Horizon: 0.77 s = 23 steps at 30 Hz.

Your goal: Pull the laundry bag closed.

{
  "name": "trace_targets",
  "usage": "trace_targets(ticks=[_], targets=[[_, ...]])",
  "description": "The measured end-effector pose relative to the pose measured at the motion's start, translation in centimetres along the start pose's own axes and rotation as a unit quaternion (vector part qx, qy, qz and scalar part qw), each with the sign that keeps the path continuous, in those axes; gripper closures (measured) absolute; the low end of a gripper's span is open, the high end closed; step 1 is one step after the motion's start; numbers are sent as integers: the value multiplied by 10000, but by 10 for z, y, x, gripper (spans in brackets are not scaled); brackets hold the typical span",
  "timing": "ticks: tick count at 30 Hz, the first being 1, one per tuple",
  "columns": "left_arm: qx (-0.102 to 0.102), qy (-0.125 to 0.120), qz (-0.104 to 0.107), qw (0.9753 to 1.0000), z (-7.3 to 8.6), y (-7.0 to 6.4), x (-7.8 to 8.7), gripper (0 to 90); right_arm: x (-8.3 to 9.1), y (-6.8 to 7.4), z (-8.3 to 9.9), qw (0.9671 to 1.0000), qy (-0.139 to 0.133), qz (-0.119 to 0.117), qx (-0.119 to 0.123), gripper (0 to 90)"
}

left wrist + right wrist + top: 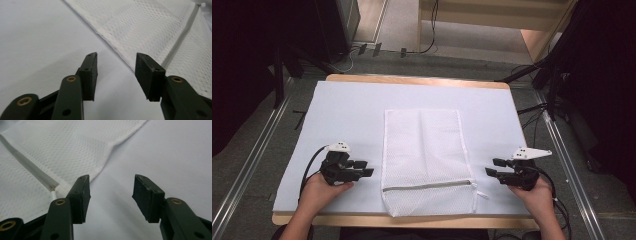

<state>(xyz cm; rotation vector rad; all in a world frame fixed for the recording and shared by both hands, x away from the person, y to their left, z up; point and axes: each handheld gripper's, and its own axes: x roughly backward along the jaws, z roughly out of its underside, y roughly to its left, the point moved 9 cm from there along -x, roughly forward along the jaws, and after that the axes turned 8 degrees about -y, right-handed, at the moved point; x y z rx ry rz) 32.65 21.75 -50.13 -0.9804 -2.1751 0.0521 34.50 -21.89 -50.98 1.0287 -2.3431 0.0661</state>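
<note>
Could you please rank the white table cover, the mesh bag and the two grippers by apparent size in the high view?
1. White table cover
2. Mesh bag
3. Left gripper and right gripper: they look alike, so unranked.

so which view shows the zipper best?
High view: the whole zipper runs across the mesh bag near its front edge. Left gripper view catches a slanted stretch; right gripper view its end.

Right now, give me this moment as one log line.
left tool: open, beside mesh bag, apart | right tool: open, beside bag, apart | zipper: closed | nothing held
</note>
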Motion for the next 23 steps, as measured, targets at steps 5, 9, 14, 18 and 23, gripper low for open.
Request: trace_targets(ticks=[5,9,14,18,23], targets=[[73,-83,-191,9998,-1,11,6,439,2,-8,3,9999,14,128,0,478],[111,-151,-337,9993,-2,19,9,393,3,-13,6,9998,21,202,-71,445],[175,-202,-377,9989,-2,24,11,361,4,-19,7,9989,3,437,-147,415],[177,-187,-401,9989,-2,25,10,336,5,-23,8,9981,3,526,-311,388],[224,-175,-448,9986,0,28,8,314,1,-23,11,9978,66,548,-367,357]])
